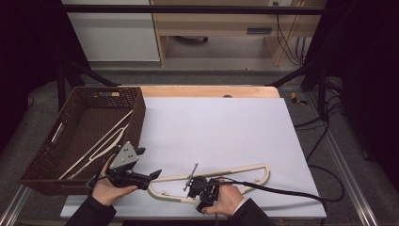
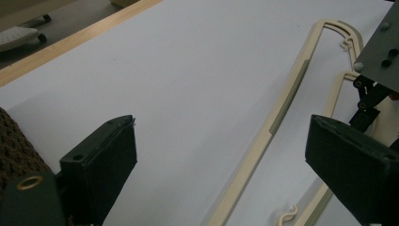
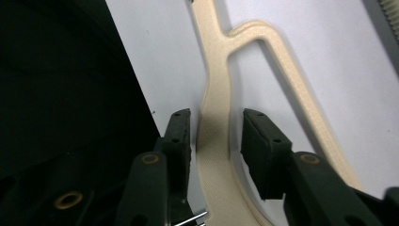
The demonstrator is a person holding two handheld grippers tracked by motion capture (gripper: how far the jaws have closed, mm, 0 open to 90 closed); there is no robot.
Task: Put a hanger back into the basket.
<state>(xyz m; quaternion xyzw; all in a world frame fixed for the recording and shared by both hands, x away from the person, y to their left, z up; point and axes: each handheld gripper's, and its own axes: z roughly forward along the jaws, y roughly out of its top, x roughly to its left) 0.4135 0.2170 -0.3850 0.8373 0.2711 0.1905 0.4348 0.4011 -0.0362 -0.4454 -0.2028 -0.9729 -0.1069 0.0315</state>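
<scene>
A cream plastic hanger (image 1: 235, 170) with a metal hook (image 1: 192, 172) lies flat on the white table sheet near the front edge. My right gripper (image 1: 194, 186) is lowered over the hanger's neck. In the right gripper view the neck (image 3: 214, 141) passes between the two pads of my right gripper (image 3: 215, 129), with a thin gap on each side, so the jaws stand open around it. My left gripper (image 1: 150, 162) hovers by the hanger's left end, jaws wide open and empty. In the left gripper view the hanger's arm (image 2: 282, 108) runs between the jaws of my left gripper (image 2: 221, 150).
A brown woven basket (image 1: 136, 113) stands at the left of the table with another pale hanger (image 1: 101, 146) inside; its wall (image 2: 14, 146) sits close beside my left jaw. The white sheet (image 1: 226, 127) stretches bare behind the hanger. A black cable (image 1: 282, 190) trails right.
</scene>
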